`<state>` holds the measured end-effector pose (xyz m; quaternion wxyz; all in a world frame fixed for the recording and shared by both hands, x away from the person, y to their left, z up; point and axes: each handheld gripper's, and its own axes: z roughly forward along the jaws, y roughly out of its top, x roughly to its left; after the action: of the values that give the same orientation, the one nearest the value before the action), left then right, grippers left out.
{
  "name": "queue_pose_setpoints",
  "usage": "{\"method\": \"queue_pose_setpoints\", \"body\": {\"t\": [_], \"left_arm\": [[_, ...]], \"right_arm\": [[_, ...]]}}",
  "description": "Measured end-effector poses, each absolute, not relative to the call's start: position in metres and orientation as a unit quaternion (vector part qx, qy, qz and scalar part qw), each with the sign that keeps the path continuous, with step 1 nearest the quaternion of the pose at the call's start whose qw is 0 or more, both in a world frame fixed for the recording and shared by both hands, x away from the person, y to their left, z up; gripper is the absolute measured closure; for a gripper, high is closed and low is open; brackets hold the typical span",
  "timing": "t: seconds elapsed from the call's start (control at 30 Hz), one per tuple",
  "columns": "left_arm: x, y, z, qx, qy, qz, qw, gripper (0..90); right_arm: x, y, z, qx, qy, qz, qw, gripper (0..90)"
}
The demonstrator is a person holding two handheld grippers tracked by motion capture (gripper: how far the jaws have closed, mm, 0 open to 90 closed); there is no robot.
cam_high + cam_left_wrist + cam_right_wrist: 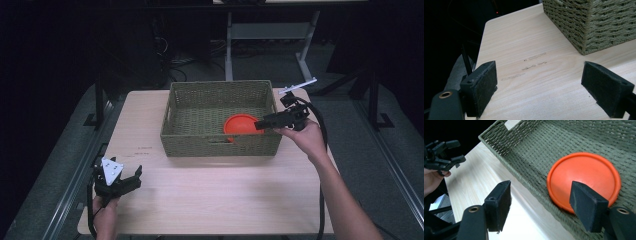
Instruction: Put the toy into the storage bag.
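Observation:
An orange plate (240, 123) (584, 178) lies upside down inside the woven green basket (200, 107) (534, 150), near its front right corner. My right gripper (261, 123) (546, 205) hovers open at the basket's right side, one jaw over the plate and the other outside the basket wall above the table. My left gripper (131, 178) (539, 85) stands open low over the table's front left corner, nothing between its pads, facing the basket corner (596, 25).
The light wooden table (220, 195) has faint marks (531, 65) in front of the left gripper. A white bar (298, 86) pokes up past the basket's far right corner. Dark floor and desk legs lie behind the table.

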<state>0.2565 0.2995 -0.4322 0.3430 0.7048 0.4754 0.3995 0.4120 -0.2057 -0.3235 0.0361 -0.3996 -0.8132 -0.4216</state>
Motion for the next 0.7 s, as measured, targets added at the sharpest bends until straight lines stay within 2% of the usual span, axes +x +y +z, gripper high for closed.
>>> {"method": "queue_pose_setpoints", "body": {"t": [0.7], "left_arm": [[0.256,0.300,-0.433,0.704,0.480,0.397,0.343,12.8]], "right_arm": [[0.374,-0.222,-0.337,-0.384,-0.817,-0.429,0.038,27.1]]}}
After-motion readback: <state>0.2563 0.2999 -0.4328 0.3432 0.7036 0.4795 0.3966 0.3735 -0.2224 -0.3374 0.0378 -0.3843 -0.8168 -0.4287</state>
